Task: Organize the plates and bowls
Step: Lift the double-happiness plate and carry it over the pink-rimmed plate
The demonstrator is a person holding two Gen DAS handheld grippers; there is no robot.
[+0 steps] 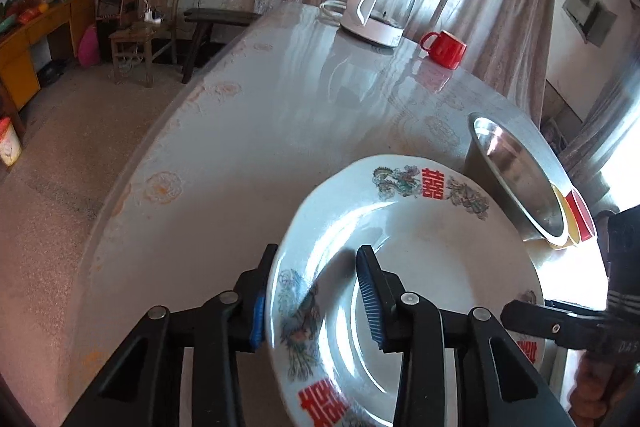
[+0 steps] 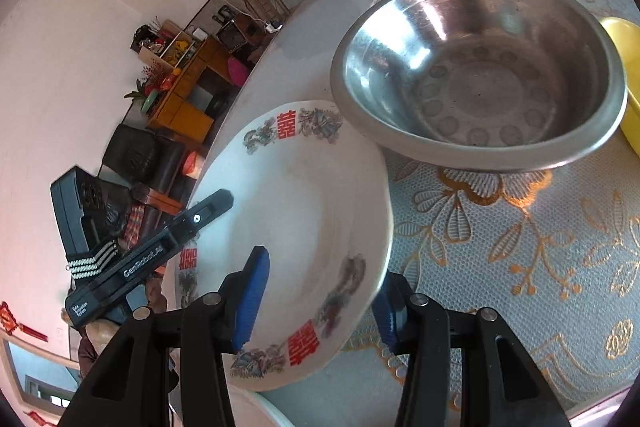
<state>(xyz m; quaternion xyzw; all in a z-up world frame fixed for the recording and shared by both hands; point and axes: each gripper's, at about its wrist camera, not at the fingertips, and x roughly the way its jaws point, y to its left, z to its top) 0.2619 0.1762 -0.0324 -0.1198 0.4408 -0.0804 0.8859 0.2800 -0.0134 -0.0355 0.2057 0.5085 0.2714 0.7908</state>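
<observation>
Both grippers have the plate [image 2: 304, 211]: left gripper [image 1: 316, 301] jaws clamped on one rim, right gripper [image 2: 316, 301] jaws on the opposite rim. It hangs tilted over the worktop [image 2: 520, 247], right beside a steel bowl [image 2: 480, 75].

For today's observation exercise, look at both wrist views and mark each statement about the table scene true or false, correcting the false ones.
1. Both grippers straddle the rim of the same white plate. True: the left gripper and the right gripper each have one finger over the plate and one outside its rim.
2. The steel bowl holds soup. False: it is empty.
3. A red mug stands near the white kettle. True.
4. The plate is plain white. False: its rim carries red characters and coloured patterns.
5. The plate already sits inside the steel bowl. False: it is beside it, its rim near the bowl's wall.
</observation>
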